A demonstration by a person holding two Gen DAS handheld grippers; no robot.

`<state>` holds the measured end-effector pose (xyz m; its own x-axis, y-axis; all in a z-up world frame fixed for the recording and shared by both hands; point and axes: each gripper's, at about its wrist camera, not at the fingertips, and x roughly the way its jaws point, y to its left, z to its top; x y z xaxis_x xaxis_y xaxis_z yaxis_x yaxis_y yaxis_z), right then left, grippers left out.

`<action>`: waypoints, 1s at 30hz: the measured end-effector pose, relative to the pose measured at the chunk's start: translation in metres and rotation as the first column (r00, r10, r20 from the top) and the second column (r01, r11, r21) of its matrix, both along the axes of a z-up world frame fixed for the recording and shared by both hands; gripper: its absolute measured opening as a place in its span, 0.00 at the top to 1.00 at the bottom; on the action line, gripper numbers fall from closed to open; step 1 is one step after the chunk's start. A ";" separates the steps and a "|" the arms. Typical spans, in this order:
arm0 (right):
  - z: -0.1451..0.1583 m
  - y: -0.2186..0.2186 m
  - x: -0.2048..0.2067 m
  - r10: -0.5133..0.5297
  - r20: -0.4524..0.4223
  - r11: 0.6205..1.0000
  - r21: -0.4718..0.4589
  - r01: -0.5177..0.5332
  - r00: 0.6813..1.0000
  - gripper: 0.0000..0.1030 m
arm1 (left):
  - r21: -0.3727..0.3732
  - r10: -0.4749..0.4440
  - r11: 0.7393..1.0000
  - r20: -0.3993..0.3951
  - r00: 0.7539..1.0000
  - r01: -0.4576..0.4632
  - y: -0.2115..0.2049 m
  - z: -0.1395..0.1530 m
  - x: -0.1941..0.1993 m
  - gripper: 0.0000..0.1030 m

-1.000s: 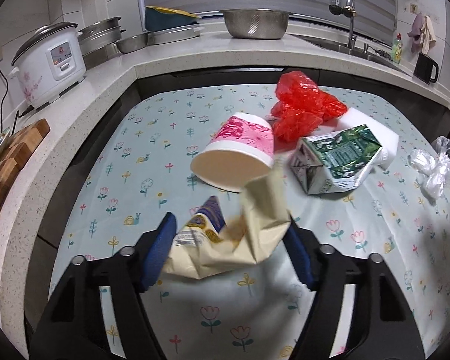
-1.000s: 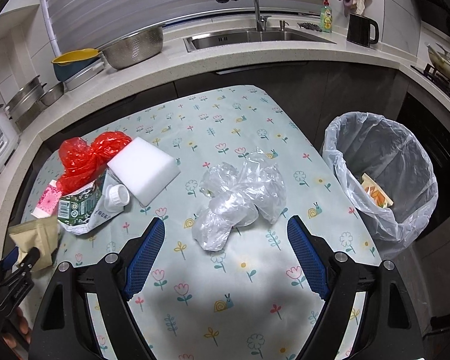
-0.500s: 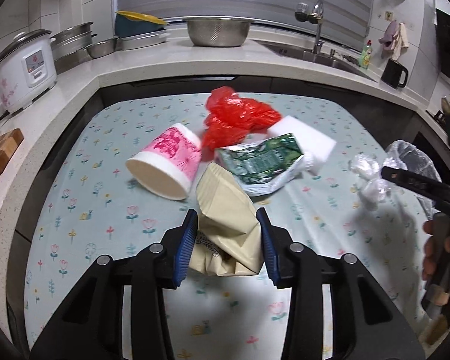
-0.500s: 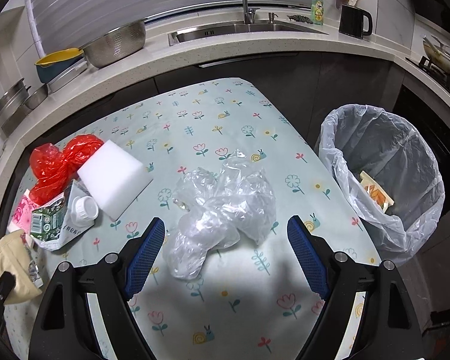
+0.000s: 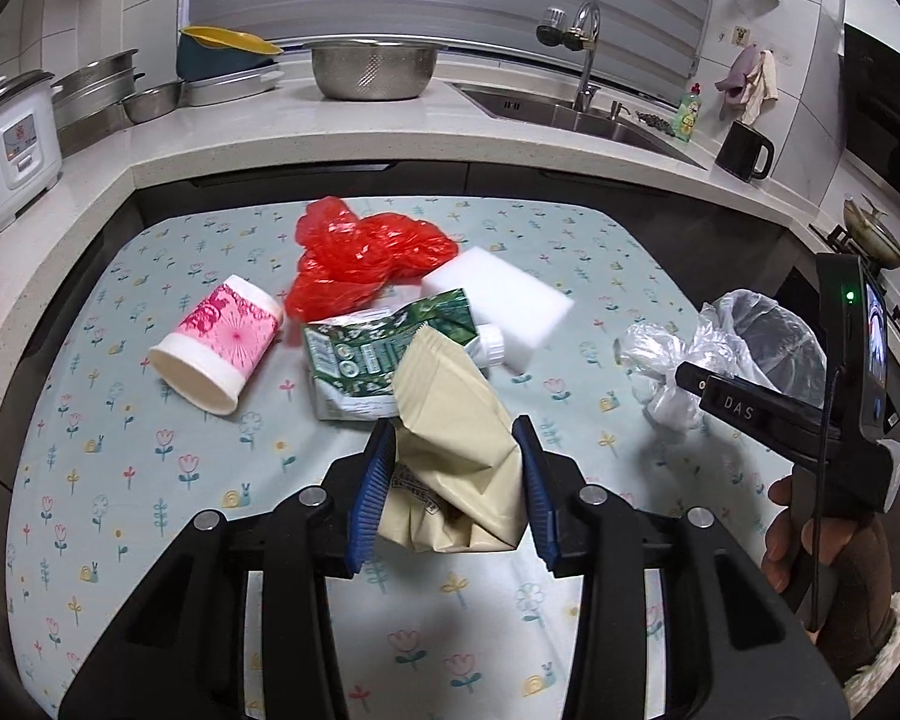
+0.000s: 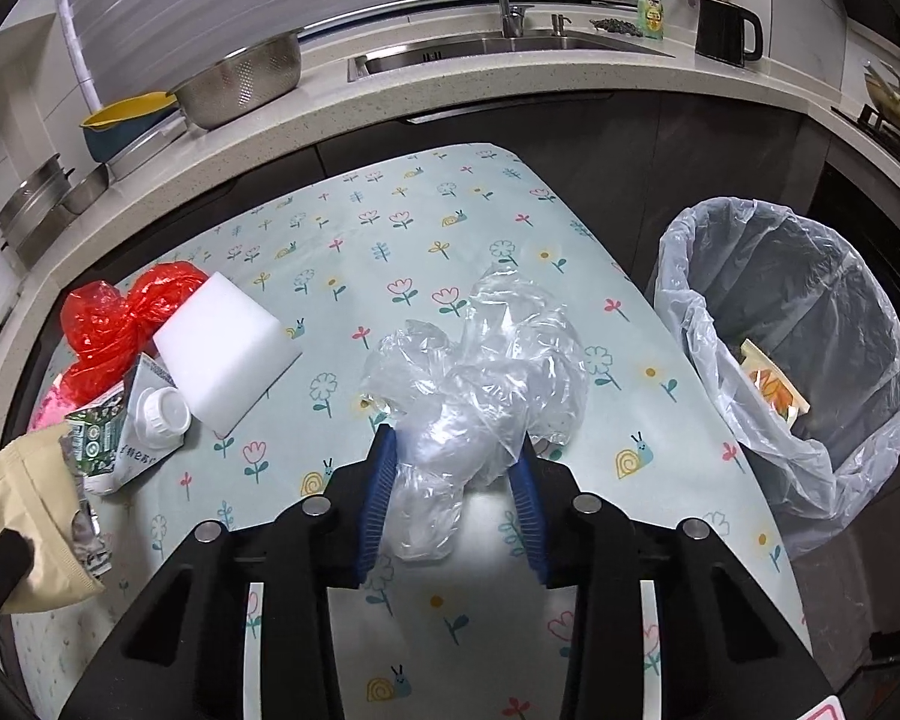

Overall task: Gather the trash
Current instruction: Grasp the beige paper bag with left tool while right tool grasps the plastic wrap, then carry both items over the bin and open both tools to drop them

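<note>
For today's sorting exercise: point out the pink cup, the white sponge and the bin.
pink cup [image 5: 222, 343], left wrist view, on its pink side wall.
white sponge [image 6: 225, 354], right wrist view, on its top face.
bin [image 6: 684, 276], right wrist view, on its liner's rim.

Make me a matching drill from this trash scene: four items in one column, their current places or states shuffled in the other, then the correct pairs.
Items:
1. beige paper bag
2. clear plastic bag
3. pink paper cup
4. orange wrapper

Places or states:
A. lying on its side on the tablecloth
B. inside the lined trash bin
C. clamped in the left gripper
D. between the jaws of the right gripper, which have just been closing

Pairs: 1-C, 2-D, 3-A, 4-B
</note>
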<state>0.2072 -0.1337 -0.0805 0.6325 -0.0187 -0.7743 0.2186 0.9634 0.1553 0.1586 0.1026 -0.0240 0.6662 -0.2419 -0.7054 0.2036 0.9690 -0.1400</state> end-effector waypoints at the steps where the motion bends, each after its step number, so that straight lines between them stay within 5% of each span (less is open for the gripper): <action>1: 0.003 -0.001 -0.001 0.002 0.008 1.000 0.002 -0.002 1.000 0.68 | 0.000 -0.004 1.000 0.003 1.000 0.004 -0.003 0.001 0.000 0.62; 19: 0.098 -0.056 -0.040 -0.007 0.214 1.000 0.007 0.006 0.977 0.69 | -0.018 -0.112 0.993 0.094 0.989 0.114 -0.096 0.048 0.001 0.62; 30: 0.124 -0.112 -0.066 -0.082 0.271 0.996 0.003 0.084 0.959 0.69 | -0.019 -0.194 0.980 0.116 0.974 0.197 -0.159 0.065 -0.002 0.62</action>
